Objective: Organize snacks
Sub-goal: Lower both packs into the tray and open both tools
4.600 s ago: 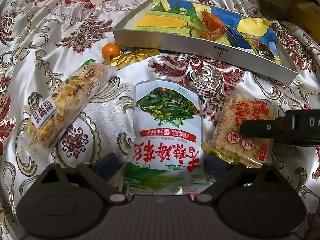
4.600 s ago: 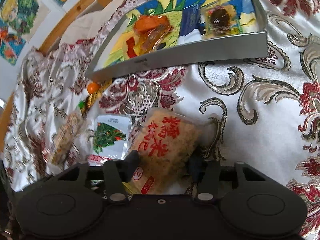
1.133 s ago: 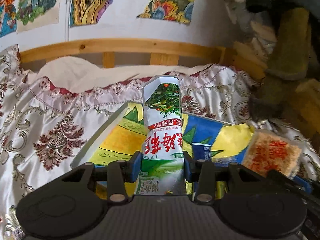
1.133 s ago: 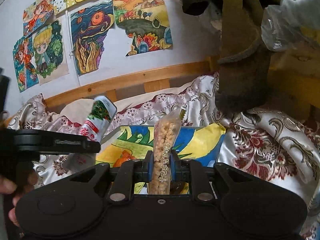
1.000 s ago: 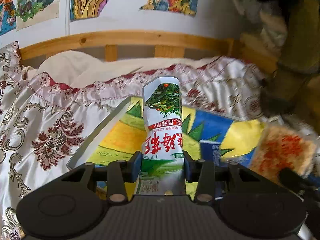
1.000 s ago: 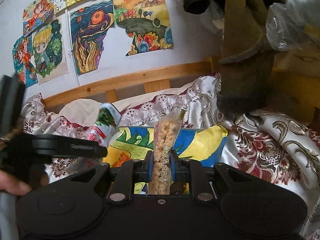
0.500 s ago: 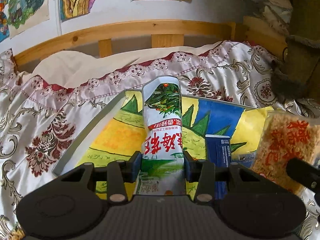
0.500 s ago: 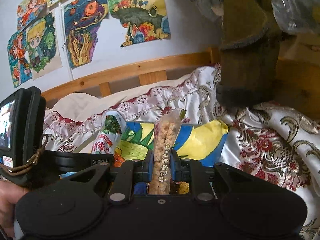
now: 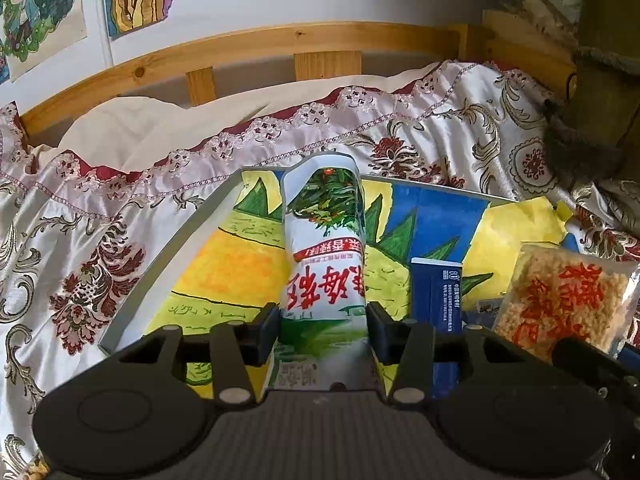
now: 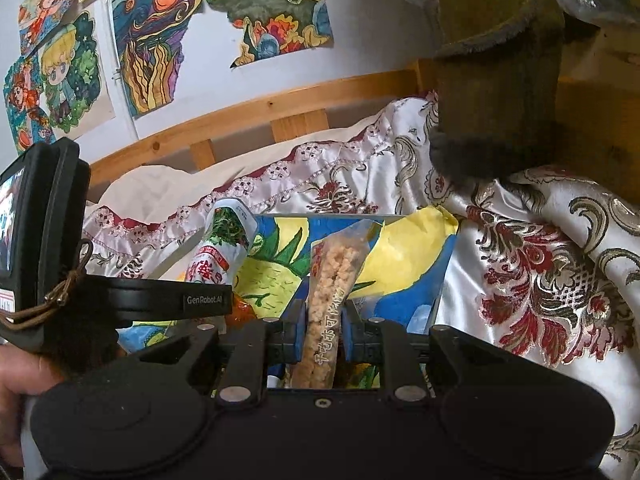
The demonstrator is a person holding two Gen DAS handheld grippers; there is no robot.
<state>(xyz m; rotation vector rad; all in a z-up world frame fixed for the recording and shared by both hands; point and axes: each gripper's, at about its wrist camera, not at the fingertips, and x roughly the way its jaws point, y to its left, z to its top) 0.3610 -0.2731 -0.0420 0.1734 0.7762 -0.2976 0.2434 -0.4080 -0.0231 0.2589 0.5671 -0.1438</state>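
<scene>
The jaws of the left gripper (image 9: 323,330) have just been opening around the white-and-green foil snack pouch printed with red characters (image 9: 323,256), which is seen upright between them over the shallow grey tray lined with a bright yellow, green and blue drawing (image 9: 168,264); a narrow gap now shows at each pad, so the pouch is judged to be in the act of release into the tray. A moment ago both packets were carried higher above the patterned satin bedspread (image 9: 80,240); now both have been lowered close over the tray floor. In the right gripper (image 10: 324,334) the clear packet of golden puffed-rice bar (image 10: 332,280) is pinched edge-on and upright, the jaws narrow upon it, so its drop is judged not yet made. A dark blue carton (image 9: 436,292) is seen lying in the tray already. Both tools are pitched downward toward the tray, side by side, and the hand (image 10: 16,380) on the left tool's handle is caught at the picture's edge.
</scene>
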